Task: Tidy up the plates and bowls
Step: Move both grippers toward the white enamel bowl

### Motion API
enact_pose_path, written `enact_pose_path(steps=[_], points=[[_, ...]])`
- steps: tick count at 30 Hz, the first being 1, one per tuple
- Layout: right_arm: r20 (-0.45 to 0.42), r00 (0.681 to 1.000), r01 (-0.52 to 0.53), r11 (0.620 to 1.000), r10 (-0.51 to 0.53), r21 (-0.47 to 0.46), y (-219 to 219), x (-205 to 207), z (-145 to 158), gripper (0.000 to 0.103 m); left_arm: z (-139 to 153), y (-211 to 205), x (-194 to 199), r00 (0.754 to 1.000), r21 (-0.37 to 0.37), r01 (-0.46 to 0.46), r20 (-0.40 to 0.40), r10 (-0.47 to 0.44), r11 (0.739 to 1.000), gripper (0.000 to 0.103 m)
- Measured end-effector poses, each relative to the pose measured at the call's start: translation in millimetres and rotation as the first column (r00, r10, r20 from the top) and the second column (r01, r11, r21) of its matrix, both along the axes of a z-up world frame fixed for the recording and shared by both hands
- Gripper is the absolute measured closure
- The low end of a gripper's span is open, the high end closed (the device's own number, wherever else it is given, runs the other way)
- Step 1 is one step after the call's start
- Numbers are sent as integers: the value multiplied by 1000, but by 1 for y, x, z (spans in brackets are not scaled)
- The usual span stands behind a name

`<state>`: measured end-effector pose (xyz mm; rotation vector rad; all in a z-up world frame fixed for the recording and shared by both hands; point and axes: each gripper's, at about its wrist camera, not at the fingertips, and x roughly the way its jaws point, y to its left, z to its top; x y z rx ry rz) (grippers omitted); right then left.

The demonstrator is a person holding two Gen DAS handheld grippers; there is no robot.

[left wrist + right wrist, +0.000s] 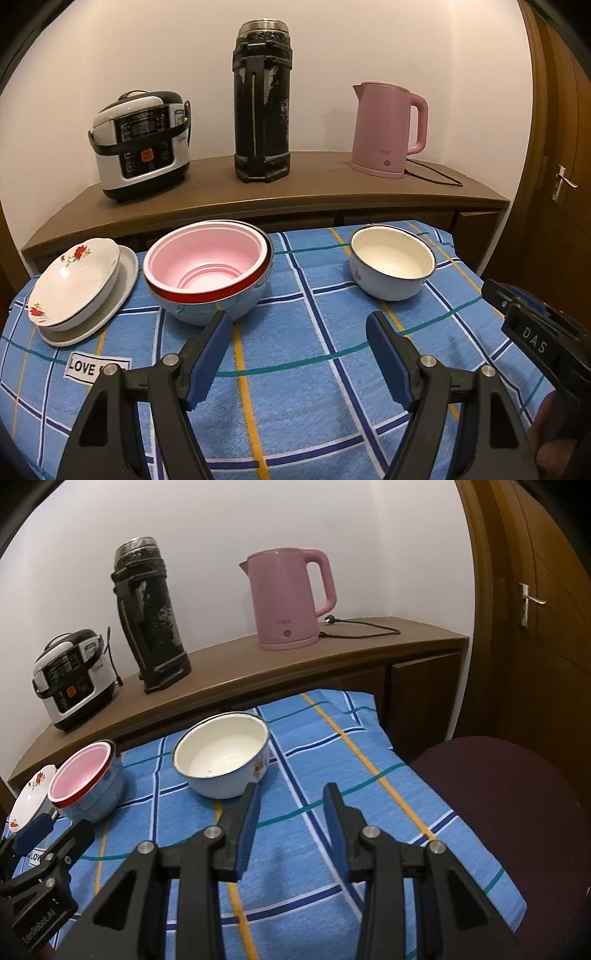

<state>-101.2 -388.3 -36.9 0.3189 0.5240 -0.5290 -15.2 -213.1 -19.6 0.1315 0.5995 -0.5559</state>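
A pink bowl [207, 264] sits nested in a light blue bowl with a red rim [218, 306] at the table's back centre. A white enamel bowl [392, 262] stands alone to its right. Two stacked white plates [79, 288], the top one with red flowers, lie at the left. My left gripper [299, 325] is open and empty, just in front of the nested bowls. My right gripper [291, 794] is open and empty, just in front of the white enamel bowl [223, 753]. The nested bowls [85, 782] and plates [31, 797] show at its left.
A blue checked cloth [314, 387] covers the table. Behind it a wooden counter [295, 188] holds a rice cooker [142, 144], a black thermos [262, 103] and a pink kettle [386, 129] with its cord. A dark red chair seat [517, 812] is at the right, near a door.
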Motion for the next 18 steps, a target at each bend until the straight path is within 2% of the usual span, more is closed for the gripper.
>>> enact_pose_path(steps=[9, 14, 18], points=[[53, 999, -2, 1000, 0, 31, -18, -1, 5, 66, 12, -23, 14, 999, -33, 39, -10, -39, 999, 26], [74, 996, -53, 997, 49, 62, -24, 14, 10, 66, 19, -44, 35, 999, -47, 38, -24, -39, 998, 26], [85, 993, -89, 993, 82, 80, -29, 33, 12, 70, 18, -66, 52, 997, -27, 64, -40, -65, 998, 27]])
